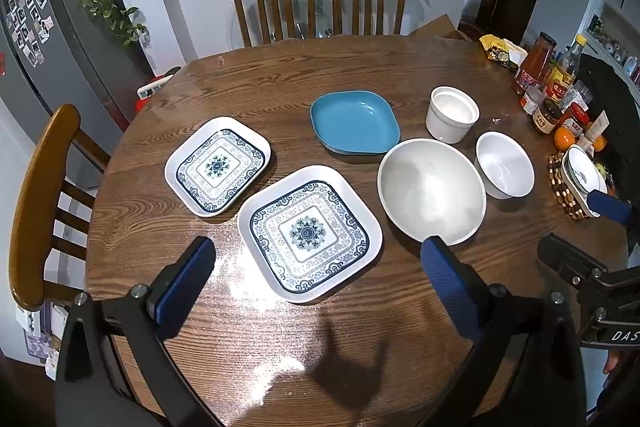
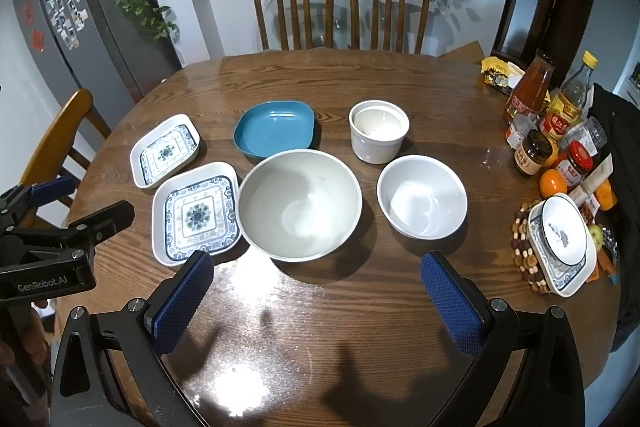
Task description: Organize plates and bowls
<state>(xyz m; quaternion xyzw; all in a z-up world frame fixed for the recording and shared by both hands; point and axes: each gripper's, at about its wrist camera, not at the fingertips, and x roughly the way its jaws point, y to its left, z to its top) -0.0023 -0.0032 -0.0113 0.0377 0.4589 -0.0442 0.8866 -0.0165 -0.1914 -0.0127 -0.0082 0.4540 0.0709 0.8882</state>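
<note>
Fingers on both grippers, left (image 1: 316,267) and right (image 2: 316,279), are wide apart, empty. I'd stack the small plate (image 1: 218,166) onto the big plate (image 1: 310,233) near the desk's (image 1: 320,67) front edge, gripping by the rim.

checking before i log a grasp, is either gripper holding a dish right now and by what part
Nothing is held. The left gripper and the right gripper are both open above the table, with no plate or bowl between their fingers.
</note>
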